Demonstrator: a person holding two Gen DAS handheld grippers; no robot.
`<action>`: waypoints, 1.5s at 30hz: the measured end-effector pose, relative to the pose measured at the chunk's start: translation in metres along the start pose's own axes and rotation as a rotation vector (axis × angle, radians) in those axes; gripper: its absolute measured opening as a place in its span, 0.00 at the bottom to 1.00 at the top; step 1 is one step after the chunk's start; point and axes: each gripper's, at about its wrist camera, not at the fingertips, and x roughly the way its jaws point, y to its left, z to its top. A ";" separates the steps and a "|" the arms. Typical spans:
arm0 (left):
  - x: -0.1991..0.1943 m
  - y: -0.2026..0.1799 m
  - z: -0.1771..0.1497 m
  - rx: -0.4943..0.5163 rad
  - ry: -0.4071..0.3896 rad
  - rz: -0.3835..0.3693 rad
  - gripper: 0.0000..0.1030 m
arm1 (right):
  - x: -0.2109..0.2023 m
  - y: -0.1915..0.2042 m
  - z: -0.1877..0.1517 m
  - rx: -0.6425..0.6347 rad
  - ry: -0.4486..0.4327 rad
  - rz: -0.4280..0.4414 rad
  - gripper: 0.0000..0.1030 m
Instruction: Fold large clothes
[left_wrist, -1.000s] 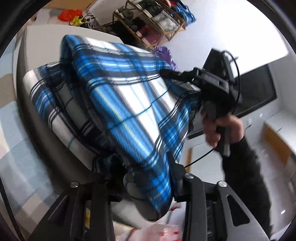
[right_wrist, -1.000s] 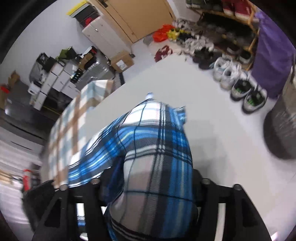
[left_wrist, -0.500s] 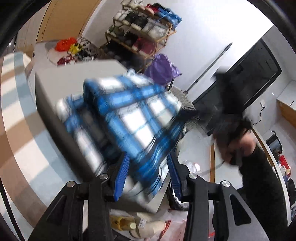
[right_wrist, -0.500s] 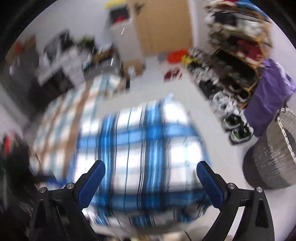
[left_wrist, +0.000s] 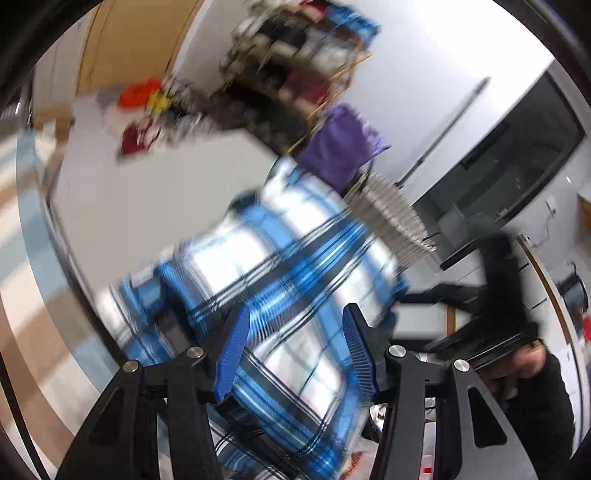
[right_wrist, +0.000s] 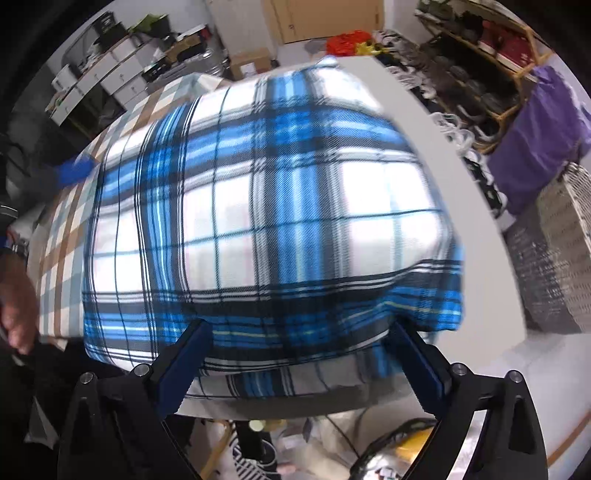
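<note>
A lived-in home: a wooden shoe rack (right_wrist: 480, 55) crowded with shoes stands far right, a wicker basket (right_wrist: 554, 251) sits beside the bench, and a wooden door (right_wrist: 314, 18) stands behind.

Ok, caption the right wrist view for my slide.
Open right gripper above a folded blue plaid shirt on a white table.

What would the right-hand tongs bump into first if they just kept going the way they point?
Most likely the folded blue plaid garment on the white table. The right tongs stand open just short of its near edge, though depth is hard to judge.
</note>
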 end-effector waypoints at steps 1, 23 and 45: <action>0.001 0.003 -0.006 -0.015 0.000 0.017 0.45 | -0.010 -0.002 0.002 0.031 -0.048 0.061 0.94; -0.082 -0.033 -0.068 0.097 -0.108 0.216 0.45 | -0.001 0.061 -0.075 0.054 -0.183 -0.123 0.99; -0.224 -0.138 -0.190 0.242 -0.675 0.448 0.99 | -0.191 0.211 -0.251 0.070 -1.036 -0.224 1.00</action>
